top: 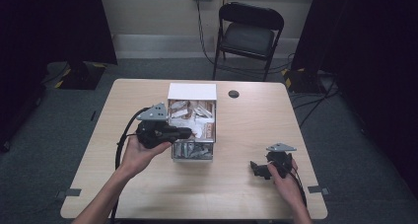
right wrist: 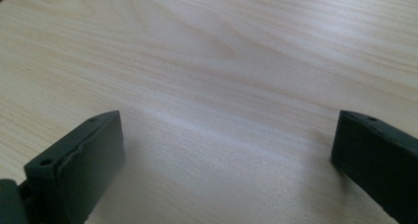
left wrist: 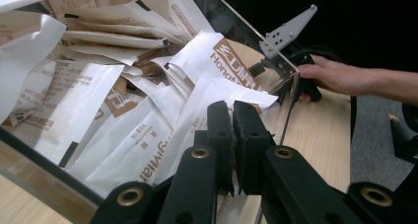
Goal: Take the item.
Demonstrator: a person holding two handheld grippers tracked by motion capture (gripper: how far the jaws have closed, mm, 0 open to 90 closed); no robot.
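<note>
Over the box (top: 192, 92), left claw (left wrist: 231, 116) pinches a paper sachet (left wrist: 212, 93) (right claw (right wrist: 226, 150) wide).

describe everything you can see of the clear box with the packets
The box sits mid-table, with clear see-through walls and a white top panel at its far end. It is open on top and heaped with white and brown paper sachets bearing printed text, lying jumbled and overlapping. The left gripper reaches in over its near left edge, jaws closed on the edge of one white sachet. Its base rests flat on the wooden table.
</note>
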